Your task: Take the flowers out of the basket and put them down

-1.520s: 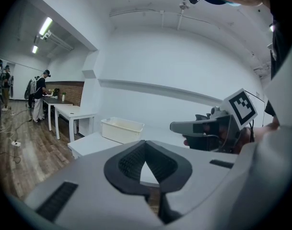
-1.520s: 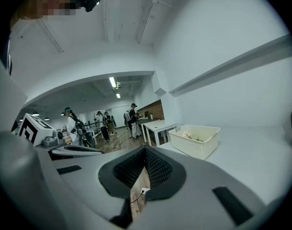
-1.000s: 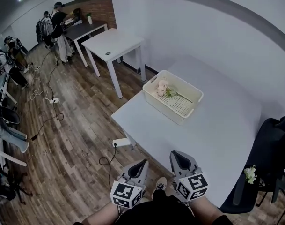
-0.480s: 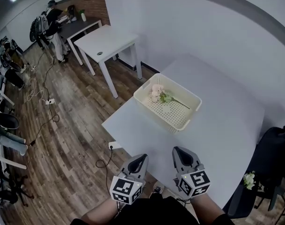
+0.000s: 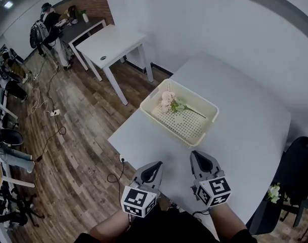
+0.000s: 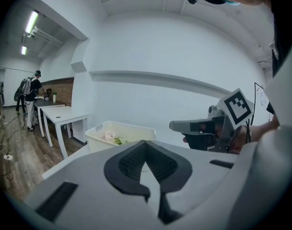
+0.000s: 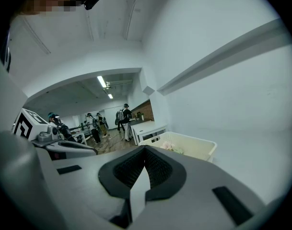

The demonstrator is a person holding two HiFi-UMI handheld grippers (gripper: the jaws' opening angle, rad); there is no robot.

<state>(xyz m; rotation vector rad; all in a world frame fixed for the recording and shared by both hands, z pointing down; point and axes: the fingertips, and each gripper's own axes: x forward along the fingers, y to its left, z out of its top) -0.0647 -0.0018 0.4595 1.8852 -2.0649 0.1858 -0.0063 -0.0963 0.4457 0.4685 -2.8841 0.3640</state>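
A cream perforated basket (image 5: 194,129) stands near the left edge of the white table (image 5: 245,120). Pink flowers with green stems (image 5: 170,101) lie in its far left part. Both grippers hang at the table's near edge, well short of the basket. My left gripper (image 5: 155,166) is shut and empty, and my right gripper (image 5: 199,157) is shut and empty too. In the left gripper view the basket (image 6: 131,130) and flowers (image 6: 110,138) show ahead past the shut jaws, with the right gripper (image 6: 177,125) alongside. The right gripper view shows the basket (image 7: 196,149) ahead.
A smaller white table (image 5: 111,42) stands beyond on the wood floor, with people (image 5: 46,23) at a dark desk behind it. Cables and a power strip (image 5: 55,112) lie on the floor. A dark jacket on a chair (image 5: 300,168) and white flowers (image 5: 273,192) are at the right.
The head view has shifted forward: the basket and table sit a little nearer and lower in the picture. Both grippers have edged forward toward the table, still shut.
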